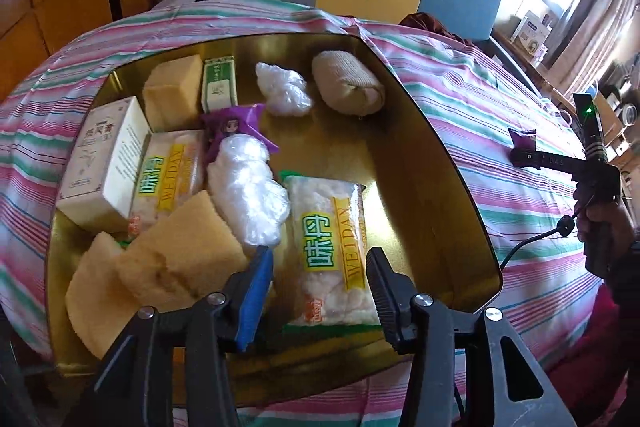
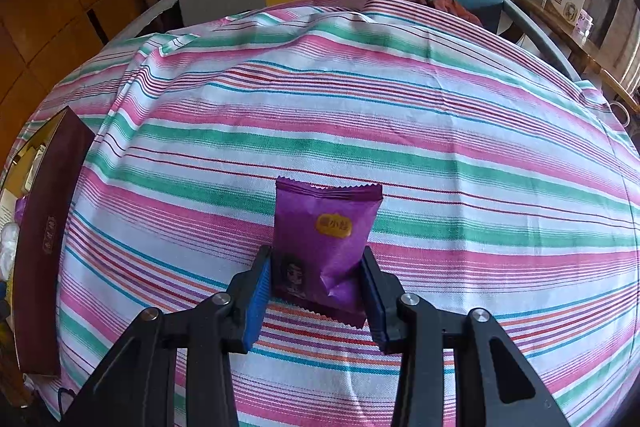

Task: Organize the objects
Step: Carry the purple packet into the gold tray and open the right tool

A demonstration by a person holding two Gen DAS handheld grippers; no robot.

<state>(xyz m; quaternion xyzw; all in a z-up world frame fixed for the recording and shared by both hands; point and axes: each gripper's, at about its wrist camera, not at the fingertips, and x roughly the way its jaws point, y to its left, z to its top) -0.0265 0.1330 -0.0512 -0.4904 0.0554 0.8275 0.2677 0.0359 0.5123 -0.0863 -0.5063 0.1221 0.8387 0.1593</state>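
Right gripper [image 2: 316,287] is clamped on the purple snack packet [image 2: 326,247], long axis pointing away past the fingertips. Left gripper [image 1: 320,287] hangs unclenched, nothing gripped, over the gold tin [image 1: 432,163] — probably the drop-off, off to the packet's left.

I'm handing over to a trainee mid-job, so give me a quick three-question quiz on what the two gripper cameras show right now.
1. True or false: the right gripper is clamped on a purple snack packet.
2. What lies below the left gripper in the gold tin?
A. a yellow sponge
B. a clear snack bag with a yellow-and-green label
C. a rolled sock
3. Fill in: the packet held by the right gripper is over the striped ____, outside the tin.

Key:
1. True.
2. B, the snack bag; nothing is gripped there.
3. Cloth.
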